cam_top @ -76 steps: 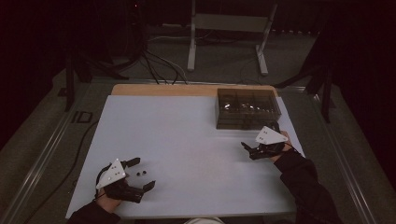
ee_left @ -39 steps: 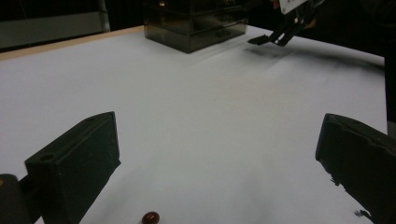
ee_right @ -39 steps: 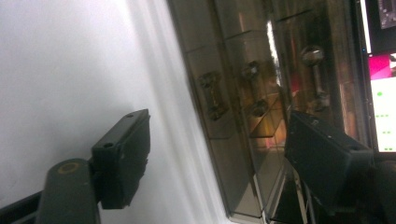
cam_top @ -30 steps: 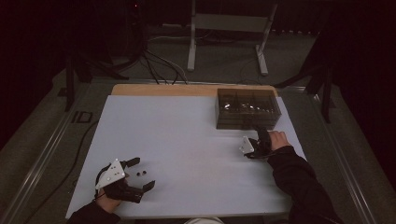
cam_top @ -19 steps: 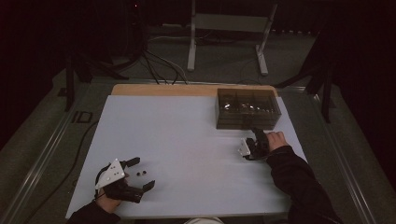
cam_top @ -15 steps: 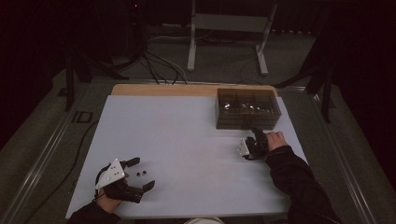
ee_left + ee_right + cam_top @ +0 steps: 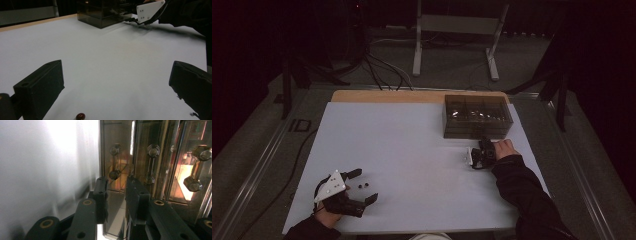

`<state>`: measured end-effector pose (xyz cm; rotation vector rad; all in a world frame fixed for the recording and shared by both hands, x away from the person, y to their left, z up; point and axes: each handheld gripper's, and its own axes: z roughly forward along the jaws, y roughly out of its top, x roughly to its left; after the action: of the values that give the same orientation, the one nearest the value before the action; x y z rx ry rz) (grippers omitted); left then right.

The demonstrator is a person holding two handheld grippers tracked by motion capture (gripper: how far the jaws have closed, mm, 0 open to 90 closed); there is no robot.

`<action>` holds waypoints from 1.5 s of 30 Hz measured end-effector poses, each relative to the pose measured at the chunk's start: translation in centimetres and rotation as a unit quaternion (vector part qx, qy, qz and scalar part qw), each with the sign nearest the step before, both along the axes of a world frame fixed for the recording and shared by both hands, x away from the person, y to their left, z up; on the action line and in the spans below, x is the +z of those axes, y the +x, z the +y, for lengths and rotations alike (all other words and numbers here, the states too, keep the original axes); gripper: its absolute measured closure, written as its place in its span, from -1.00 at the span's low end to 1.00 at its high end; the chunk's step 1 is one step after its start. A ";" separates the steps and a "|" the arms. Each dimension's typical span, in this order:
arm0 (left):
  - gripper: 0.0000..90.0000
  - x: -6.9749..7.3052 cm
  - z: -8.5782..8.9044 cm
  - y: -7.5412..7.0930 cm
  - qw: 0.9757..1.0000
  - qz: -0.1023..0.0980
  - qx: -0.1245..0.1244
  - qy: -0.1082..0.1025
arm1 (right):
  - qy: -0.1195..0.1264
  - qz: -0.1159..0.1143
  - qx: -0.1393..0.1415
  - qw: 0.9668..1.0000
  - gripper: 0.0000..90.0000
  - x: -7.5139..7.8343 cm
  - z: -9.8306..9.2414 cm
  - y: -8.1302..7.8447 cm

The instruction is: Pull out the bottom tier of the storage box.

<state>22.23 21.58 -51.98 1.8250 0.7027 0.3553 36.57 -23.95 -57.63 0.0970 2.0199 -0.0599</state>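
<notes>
A white table (image 7: 422,150) carries a smoky transparent compartment box (image 7: 477,116) at its far right, with hex-headed bolts (image 7: 152,151) visible through the walls. Just in front of the box, the right gripper (image 7: 477,156) lies turned on its side, jaws narrowed to a slim gap with nothing between them. Near the front left edge, the left gripper (image 7: 362,186) rests with jaws spread wide, empty, around two small dark beads (image 7: 363,185) on the table

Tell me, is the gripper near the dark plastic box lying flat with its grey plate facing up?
No. In the high view the right gripper is turned on its side beside the box, its plate facing sideways.
</notes>
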 end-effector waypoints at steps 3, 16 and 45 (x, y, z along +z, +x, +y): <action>-0.98 0.0 0.0 0.0 1.000 -0.001 -0.001 0.000 | 0.000 -0.002 -0.001 1.000 0.62 -0.2 0.1 0.2; -0.98 -0.1 0.0 0.0 1.000 -0.001 0.000 0.002 | -0.014 -0.014 -0.002 1.000 0.71 -1.0 0.5 0.7; -0.98 -0.1 0.0 0.0 1.000 0.000 0.000 0.005 | 0.026 -0.015 0.003 1.000 0.77 -0.7 0.0 -1.7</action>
<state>22.22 21.57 -52.04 1.8341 0.7031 0.3595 34.85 -23.91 -58.37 0.1239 1.9929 -0.0010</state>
